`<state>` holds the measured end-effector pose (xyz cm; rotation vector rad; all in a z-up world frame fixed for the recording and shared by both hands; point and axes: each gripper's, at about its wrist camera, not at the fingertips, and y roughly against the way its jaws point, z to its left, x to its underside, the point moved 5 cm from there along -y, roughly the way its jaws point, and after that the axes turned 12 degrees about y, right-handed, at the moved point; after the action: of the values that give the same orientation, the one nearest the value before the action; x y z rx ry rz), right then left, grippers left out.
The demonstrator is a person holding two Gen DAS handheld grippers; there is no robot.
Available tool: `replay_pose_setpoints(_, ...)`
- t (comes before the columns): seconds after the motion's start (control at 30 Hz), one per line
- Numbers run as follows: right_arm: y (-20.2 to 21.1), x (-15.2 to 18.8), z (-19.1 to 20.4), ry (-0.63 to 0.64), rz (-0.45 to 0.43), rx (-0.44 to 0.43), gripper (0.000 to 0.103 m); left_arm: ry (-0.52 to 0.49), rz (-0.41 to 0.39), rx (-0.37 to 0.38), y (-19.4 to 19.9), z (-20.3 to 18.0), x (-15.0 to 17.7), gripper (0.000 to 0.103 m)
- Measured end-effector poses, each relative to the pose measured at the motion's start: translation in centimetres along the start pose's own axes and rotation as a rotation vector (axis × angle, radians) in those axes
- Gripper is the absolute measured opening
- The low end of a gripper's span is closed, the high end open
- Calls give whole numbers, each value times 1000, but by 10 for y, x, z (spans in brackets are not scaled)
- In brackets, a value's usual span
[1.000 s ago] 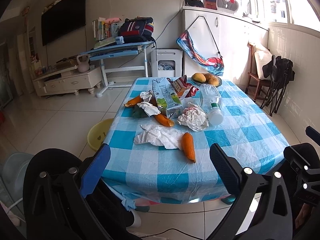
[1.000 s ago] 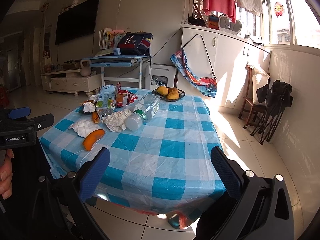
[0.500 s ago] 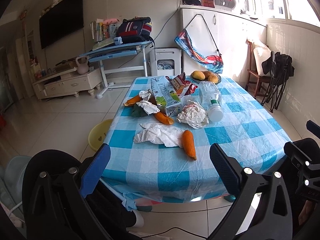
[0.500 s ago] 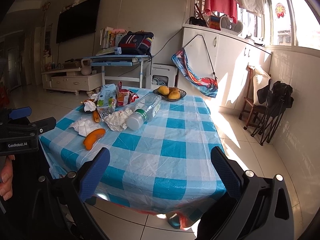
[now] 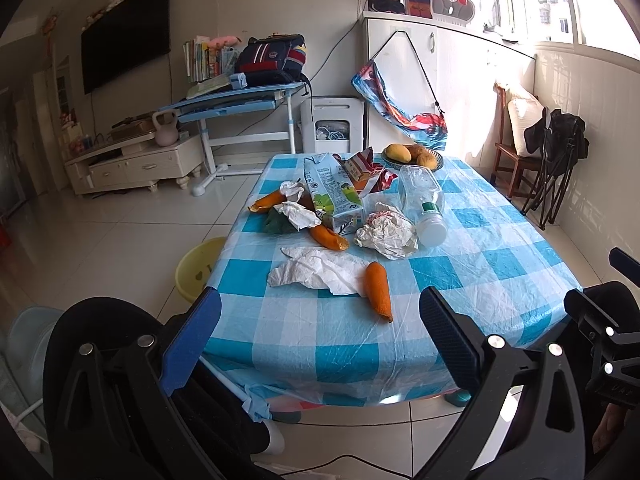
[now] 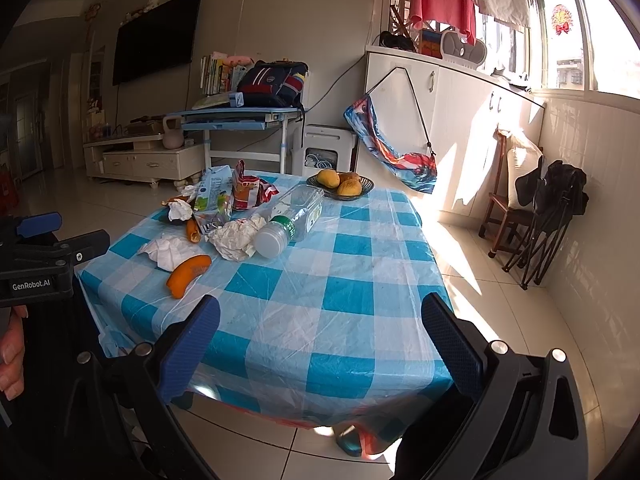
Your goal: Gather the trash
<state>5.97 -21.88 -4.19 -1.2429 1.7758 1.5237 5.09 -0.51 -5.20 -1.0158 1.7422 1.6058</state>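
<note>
Trash lies on a blue-checked table (image 5: 480, 280): a flat white tissue (image 5: 316, 272), an orange peel (image 5: 378, 290), a crumpled paper ball (image 5: 386, 234), a milk carton (image 5: 334, 194), an empty plastic bottle (image 5: 422, 200), a red snack wrapper (image 5: 366, 172) and more peels and tissues (image 5: 296, 214). My left gripper (image 5: 320, 344) hangs open before the table's near edge, nothing between its fingers. My right gripper (image 6: 320, 344) is open too, off the near right corner. From the right wrist view, the peel (image 6: 188, 274), paper ball (image 6: 236, 238) and bottle (image 6: 296, 216) lie ahead left.
A dark plate of mangoes (image 5: 414, 154) sits at the table's far end. A yellow basin (image 5: 196, 268) stands on the floor left of the table. A desk (image 5: 240, 100) and TV stand (image 5: 132, 160) line the back wall; a folded chair (image 5: 554, 168) stands right.
Both grippers have drifted slightly nearer the table and the views have tilted a little; nothing on the table has moved.
</note>
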Motion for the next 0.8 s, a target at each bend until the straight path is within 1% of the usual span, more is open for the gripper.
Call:
replay_pose_setpoints(0.17, -3, 1, 2, -9, 1, -7, 97, 50, -8, 13, 5, 10, -5, 96)
replay_pose_setpoints(0.27, -7, -3, 9, -14, -3, -32, 97, 87, -18, 17, 10, 20, -10, 96)
replay_pose_setpoints(0.33, -11, -10, 20, -5, -6, -79, 97, 115, -12, 9, 10, 28, -13, 96)
replay_pose_setpoints(0.5, -34, -27, 56, 25, 22, -209, 97, 198, 23, -35, 2, 56, -17, 96)
replay_pose_setpoints(0.6, -56, -38, 77, 49, 53, -267, 97, 268, 47, -65, -7, 76, -21, 96)
replay_pose_setpoints(0.67, -76, -39, 90, 42, 89, -311, 97, 309, 59, -81, -15, 87, -23, 96)
replay_pose_setpoints(0.73, -95, -36, 96, 23, 130, -346, 96, 323, 74, -94, -25, 93, -26, 96)
replay_pose_setpoints(0.8, -112, -33, 103, 6, 167, -378, 92, 303, 90, -97, -37, 92, -29, 96)
